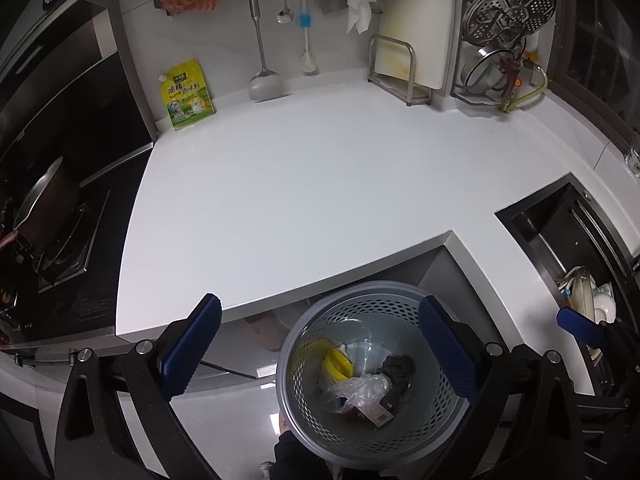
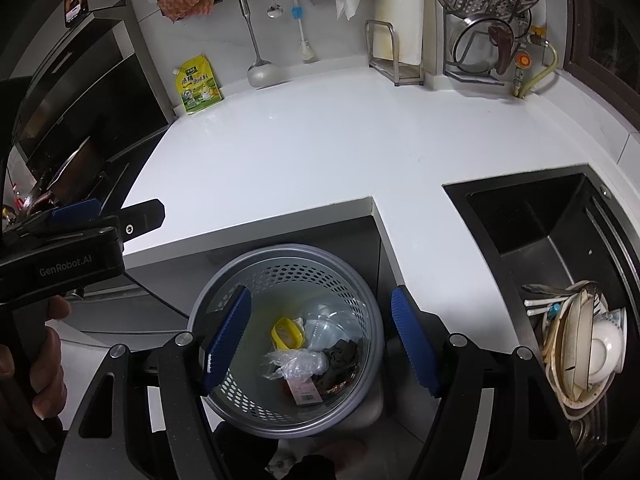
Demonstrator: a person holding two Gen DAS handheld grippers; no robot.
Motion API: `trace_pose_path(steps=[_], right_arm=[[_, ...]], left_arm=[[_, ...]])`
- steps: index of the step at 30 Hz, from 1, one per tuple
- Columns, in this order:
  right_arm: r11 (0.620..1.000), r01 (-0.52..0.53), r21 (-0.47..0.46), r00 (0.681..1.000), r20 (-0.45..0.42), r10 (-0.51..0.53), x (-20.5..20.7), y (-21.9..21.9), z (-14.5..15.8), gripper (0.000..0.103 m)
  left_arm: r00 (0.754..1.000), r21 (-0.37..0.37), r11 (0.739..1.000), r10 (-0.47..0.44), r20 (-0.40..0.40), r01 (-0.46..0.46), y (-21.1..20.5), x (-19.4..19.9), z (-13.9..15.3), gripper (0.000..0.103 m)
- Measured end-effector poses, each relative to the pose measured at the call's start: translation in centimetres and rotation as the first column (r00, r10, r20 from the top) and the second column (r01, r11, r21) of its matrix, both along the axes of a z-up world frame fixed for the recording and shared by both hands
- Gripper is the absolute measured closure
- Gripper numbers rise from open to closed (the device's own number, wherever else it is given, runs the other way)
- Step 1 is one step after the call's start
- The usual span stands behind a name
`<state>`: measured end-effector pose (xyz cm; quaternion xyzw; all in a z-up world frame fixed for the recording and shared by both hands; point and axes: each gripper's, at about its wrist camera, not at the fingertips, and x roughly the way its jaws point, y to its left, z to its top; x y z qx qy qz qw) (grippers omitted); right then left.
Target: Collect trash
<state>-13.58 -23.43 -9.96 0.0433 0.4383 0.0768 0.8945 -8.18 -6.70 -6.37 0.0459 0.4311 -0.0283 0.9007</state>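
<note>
A grey perforated waste basket (image 1: 304, 328) (image 2: 224, 280) stands on the floor below the counter's inner corner. Inside lie a yellow ring lid (image 2: 286, 333), a clear plastic cup (image 2: 324, 324), a crumpled clear bag (image 1: 360, 392) (image 2: 298, 364), dark scraps (image 1: 398, 368) and a barcoded wrapper (image 2: 306, 392). My left gripper (image 1: 320, 350) hangs above the basket, open, with nothing between its blue pads. My right gripper (image 2: 322, 344) also hangs over the basket, open and empty. The left tool's body shows at the left edge of the right wrist view, held by a hand (image 2: 44, 364).
The white L-shaped counter (image 1: 300, 184) wraps the basket. A yellow seasoning pouch (image 1: 188, 94) leans on the back wall beside hanging utensils. A pot (image 1: 44, 208) sits on the stove at left. A dark sink (image 2: 540, 232) holds stacked dishes (image 2: 588, 352) at right.
</note>
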Motion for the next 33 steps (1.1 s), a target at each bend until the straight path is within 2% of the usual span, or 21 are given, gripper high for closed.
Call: trace_pose_path(steps=[33], right_arm=[[1.0,-0.006,-0.002,1.0,-0.002,0.006,0.35,0.17,0.18,0.033]], left_arm=[[1.0,-0.007,1.0,-0.002,-0.003,0.002,-0.22,0.32,-0.08,0.006]])
